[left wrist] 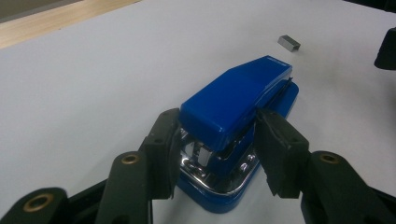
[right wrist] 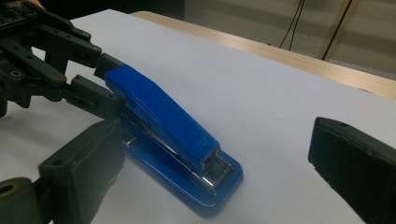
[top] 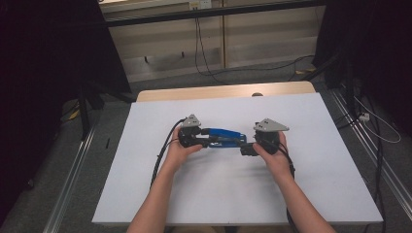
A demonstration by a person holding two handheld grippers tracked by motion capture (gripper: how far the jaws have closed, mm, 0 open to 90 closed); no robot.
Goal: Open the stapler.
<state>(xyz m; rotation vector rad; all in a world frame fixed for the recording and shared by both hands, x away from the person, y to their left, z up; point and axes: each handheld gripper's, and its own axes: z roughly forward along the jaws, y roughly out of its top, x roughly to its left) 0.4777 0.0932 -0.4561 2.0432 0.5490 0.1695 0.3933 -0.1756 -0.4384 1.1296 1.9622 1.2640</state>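
staplers: 1, blue stapler on table | staple strips: 1 | left gripper jaws half-open astride stapler's rear | right gripper jaws wide, empty

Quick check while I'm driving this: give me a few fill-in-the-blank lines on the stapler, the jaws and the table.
The stapler is coloured ____.
The left gripper has its jaws at the stapler's ____ end.
The small grey block beyond the stapler lies on the ____ sheet.
The right gripper jaws stand ____.

Missing: blue; hinge; white; open
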